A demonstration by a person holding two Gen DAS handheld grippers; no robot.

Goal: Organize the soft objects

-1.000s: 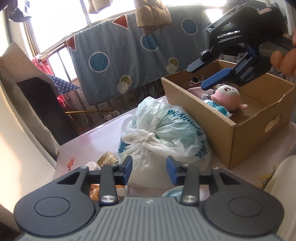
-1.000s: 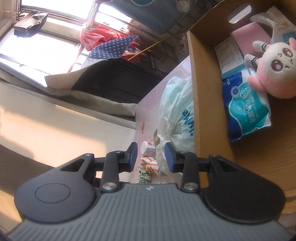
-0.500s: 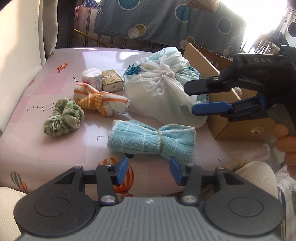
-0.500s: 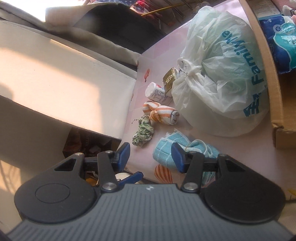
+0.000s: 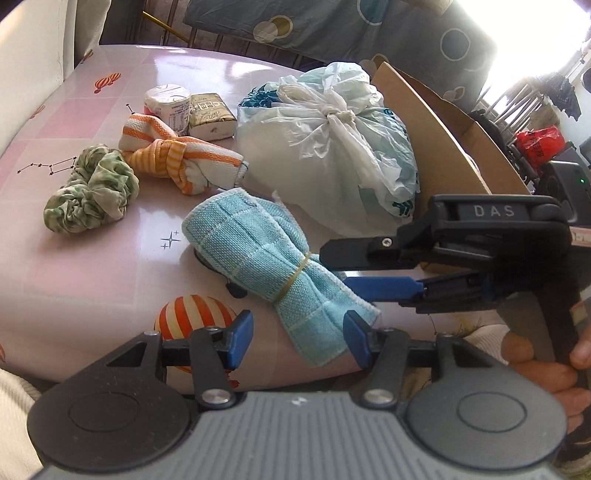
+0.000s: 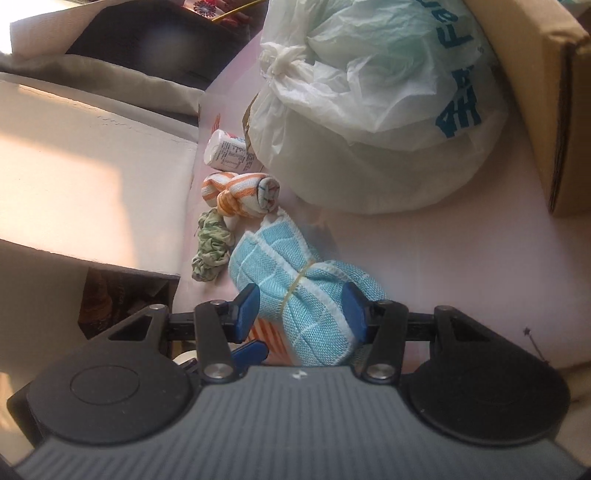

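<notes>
A light blue towel point(image 5: 266, 254) tied with a rubber band lies on the pink table point(image 5: 92, 266). My left gripper point(image 5: 298, 339) is open, its near end between the pads. My right gripper point(image 6: 301, 312) is open and straddles the towel point(image 6: 295, 291) near the band; it shows from the side in the left wrist view point(image 5: 340, 269). An orange-striped knotted cloth point(image 5: 177, 158), a green scrunchie point(image 5: 92, 188) and a tied white plastic bag point(image 5: 328, 147) lie beyond. The cardboard box point(image 5: 436, 147) stands on the right.
A small white roll point(image 5: 168, 105) and a wrapped tan packet point(image 5: 210, 116) sit behind the striped cloth. A blue spotted sheet point(image 5: 369, 33) hangs at the back. The table's near edge runs just in front of my left gripper.
Both grippers came down from the box to the table and closed in on the blue towel. The right gripper now straddles it; both stay open.
</notes>
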